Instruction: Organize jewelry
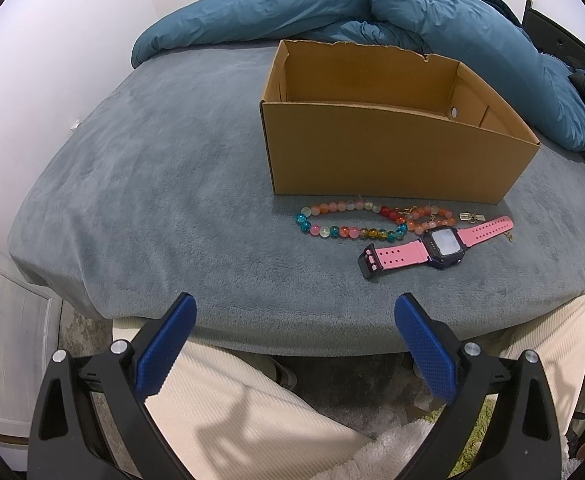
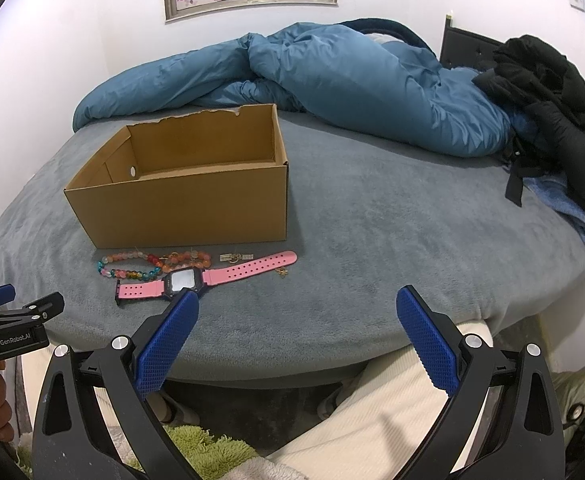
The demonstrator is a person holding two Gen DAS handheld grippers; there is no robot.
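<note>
Jewelry is all still sitting out on the grey blanket (image 1: 152, 184), so as far as I can tell nothing's been sorted yet. In the left wrist view, just right of the middle of the frame, there's a long bead bracelet (image 1: 346, 220) with mixed colours, a smaller orange bead bracelet (image 1: 428, 216) touching its right end, a pink watch (image 1: 438, 246) lying flat just below them, and a couple of tiny gold pieces (image 1: 472, 216) further right that are too small to make out properly. All of it lies in a loose row right in front of the cardboard box (image 1: 392, 152), which fills the centre of the frame.

The box looks empty from what shows of the inside in both views, though the near wall hides part of the floor, so can't swear to it.

Left gripper (image 1: 295, 312) sits at the bottom of its frame with jaws wide apart, holding nothing, hanging off the near edge of the bed over the person's cream trousers (image 1: 232, 400). Right gripper (image 2: 298, 308) is the same deal: jaws spread, empty, with its left fingertip (image 2: 186, 306) showing just below the watch in its own view.

So basically at the start: every piece is left to go in, I'd guess into the box.
</note>
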